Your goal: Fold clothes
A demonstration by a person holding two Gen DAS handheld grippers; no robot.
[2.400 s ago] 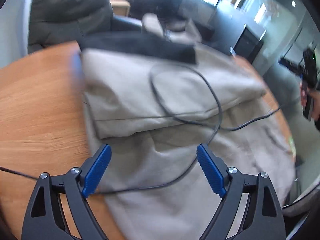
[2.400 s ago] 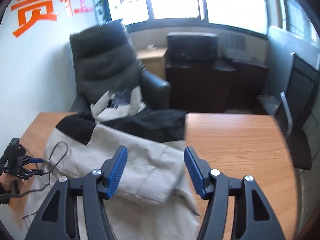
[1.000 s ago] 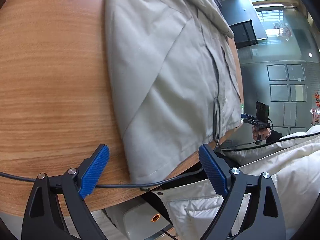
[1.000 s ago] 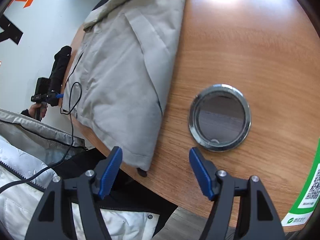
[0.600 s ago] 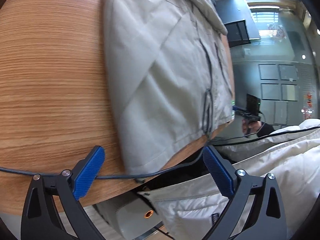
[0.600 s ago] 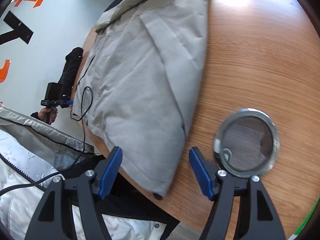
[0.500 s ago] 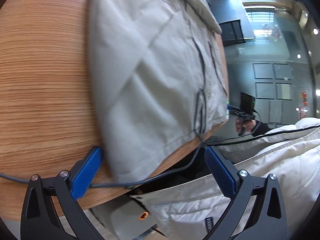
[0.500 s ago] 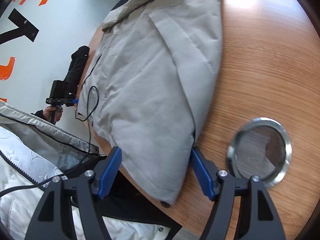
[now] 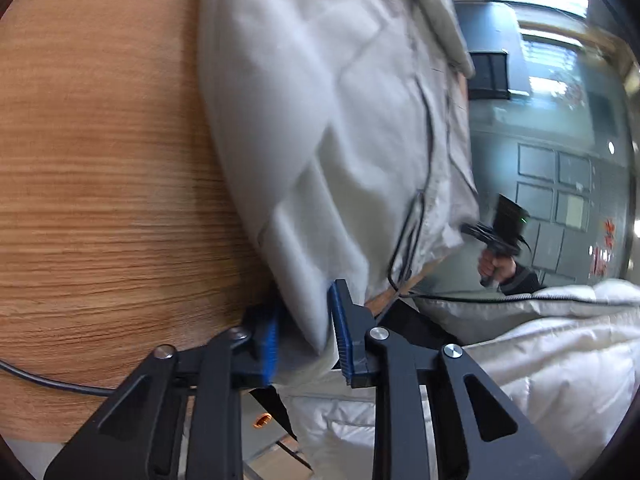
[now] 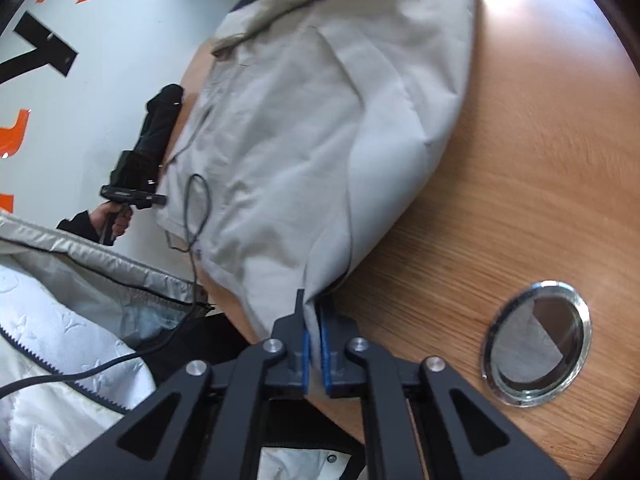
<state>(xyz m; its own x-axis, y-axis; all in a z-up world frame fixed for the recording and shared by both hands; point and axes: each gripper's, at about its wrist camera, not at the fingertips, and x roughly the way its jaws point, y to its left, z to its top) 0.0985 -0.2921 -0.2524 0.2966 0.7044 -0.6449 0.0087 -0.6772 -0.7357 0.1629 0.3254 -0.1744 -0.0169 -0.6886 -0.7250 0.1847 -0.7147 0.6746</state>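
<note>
A: Start at the left. What does the left tool have hold of?

B: Its blue pads are closed down on a thick fold at the near corner of the pale beige fabric jacket, right where the cloth hangs off the near rim of the round, wood-grain table. A gap stays between the pads because the bunched cloth fills it. In that view the garment runs from about 6 o'clock up to 12 o'clock, with bare wood at 9 o'clock.

A: And the loose line on the cloth?

B: A thin black cable lies looped on the jacket near 3 o'clock and trails off the table edge. I judge it could snag if the hem is carried over.

A: Now the right side.

B: The right tool is pinched almost fully closed on the jacket's other near corner, only a thin edge of fabric between its pads. The cloth rises from there toward 12 o'clock; a round chrome-ringed port sits in the wood at 3 o'clock, apart from the garment.

A: Why both near corners?

B: Holding the hem at two points keeps the edge taut and level, so I judge it suits lifting that edge toward the far end for a lengthwise fold. The jacket already shows flaps laid inward, but how complete the fold is I cannot tell.
</note>
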